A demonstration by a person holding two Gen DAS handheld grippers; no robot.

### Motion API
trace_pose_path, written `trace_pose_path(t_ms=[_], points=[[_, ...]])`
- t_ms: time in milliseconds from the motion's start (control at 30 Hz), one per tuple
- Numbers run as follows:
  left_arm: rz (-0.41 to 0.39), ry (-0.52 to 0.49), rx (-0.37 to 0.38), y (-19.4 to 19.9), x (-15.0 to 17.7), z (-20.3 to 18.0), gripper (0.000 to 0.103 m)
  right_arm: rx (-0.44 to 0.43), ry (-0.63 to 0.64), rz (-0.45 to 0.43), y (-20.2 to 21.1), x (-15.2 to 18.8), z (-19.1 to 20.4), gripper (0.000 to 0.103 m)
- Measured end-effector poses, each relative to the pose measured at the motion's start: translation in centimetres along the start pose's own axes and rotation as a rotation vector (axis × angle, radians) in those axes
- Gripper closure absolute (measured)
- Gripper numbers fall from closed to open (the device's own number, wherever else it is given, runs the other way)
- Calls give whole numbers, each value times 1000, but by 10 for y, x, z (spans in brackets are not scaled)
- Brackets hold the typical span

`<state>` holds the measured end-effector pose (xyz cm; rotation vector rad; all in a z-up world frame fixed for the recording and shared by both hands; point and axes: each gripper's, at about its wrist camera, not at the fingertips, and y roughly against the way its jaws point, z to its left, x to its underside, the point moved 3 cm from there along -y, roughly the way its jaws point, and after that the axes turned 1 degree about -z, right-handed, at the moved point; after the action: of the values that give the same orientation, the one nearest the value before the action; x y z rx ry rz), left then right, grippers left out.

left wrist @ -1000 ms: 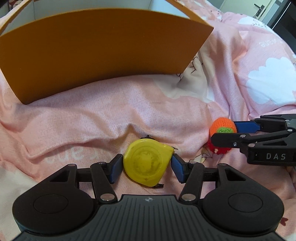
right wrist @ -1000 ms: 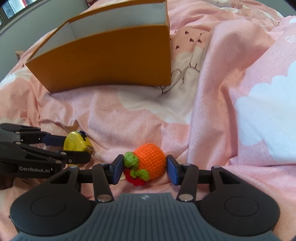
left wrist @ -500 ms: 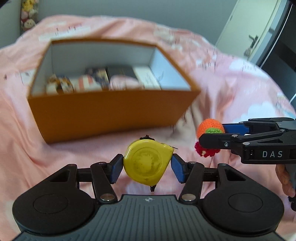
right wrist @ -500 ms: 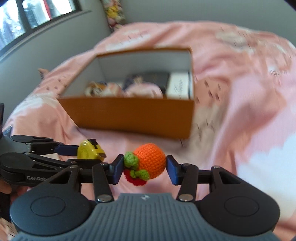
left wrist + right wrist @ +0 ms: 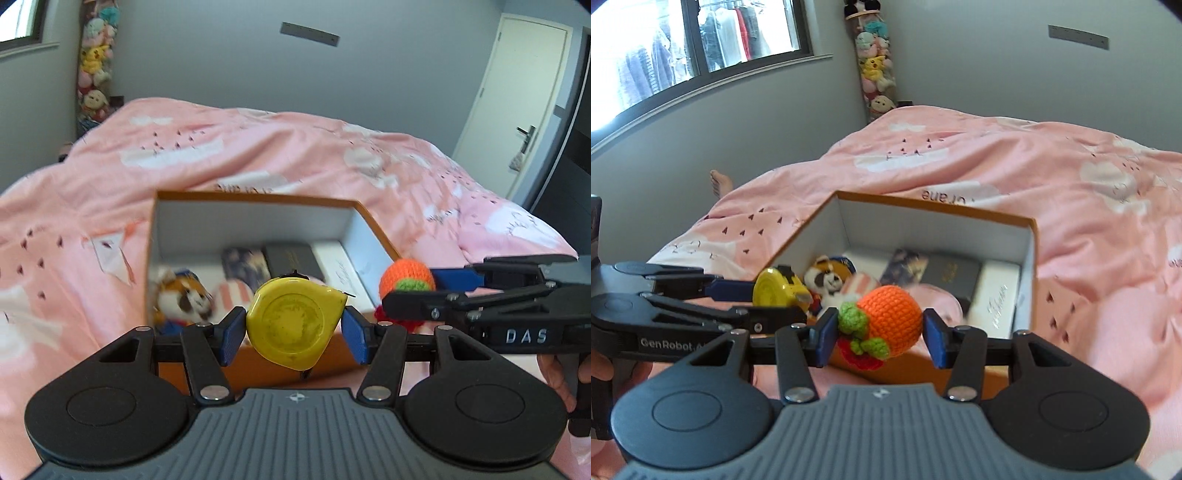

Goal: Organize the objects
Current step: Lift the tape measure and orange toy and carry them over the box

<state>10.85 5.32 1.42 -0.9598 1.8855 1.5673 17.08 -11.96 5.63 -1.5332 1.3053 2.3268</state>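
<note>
My left gripper [image 5: 293,334] is shut on a yellow tape measure [image 5: 291,323] and holds it in the air just before the near wall of an open orange box [image 5: 258,216]. My right gripper [image 5: 879,338] is shut on an orange crocheted fruit toy [image 5: 890,319] with green leaves and a red part, also raised at the box's near edge. Each gripper shows in the other's view: the right gripper [image 5: 417,291] with the toy [image 5: 404,275], the left gripper [image 5: 772,295] with the tape measure [image 5: 774,290]. The box [image 5: 1030,236] has white inner walls.
The box holds a plush animal [image 5: 181,295], a striped item [image 5: 860,284], dark booklets [image 5: 291,258] and a white box [image 5: 995,295]. It sits on a pink bedspread [image 5: 258,155]. Plush toys [image 5: 873,70] hang in the far corner. A door [image 5: 517,107] stands at right.
Both grippers have lifted their objects off the bedspread and risen above the box's near wall. The box's inside has come into view.
</note>
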Motion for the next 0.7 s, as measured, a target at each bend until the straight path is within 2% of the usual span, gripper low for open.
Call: trace_pose_path(t_ms=[133,267,333,533,700], points=[[-10,-19,-35,-10,-16,13,38,-29,-7,7,-22,-12,0,52],[39,-42,-18,-27,-31,30,38,-55,-19,24,-47,-22,0,52],[51,-95,-33,-36,-37,36,38,-71,-29,33,-61,-27,-1,52],[105,-278,-14,-69,-59,48,38,-87,-81,48,-101,-44,-11,52],[187,-465,-31,-106,-67,49,38,-110,-113,71,-133,-55,-22,52]])
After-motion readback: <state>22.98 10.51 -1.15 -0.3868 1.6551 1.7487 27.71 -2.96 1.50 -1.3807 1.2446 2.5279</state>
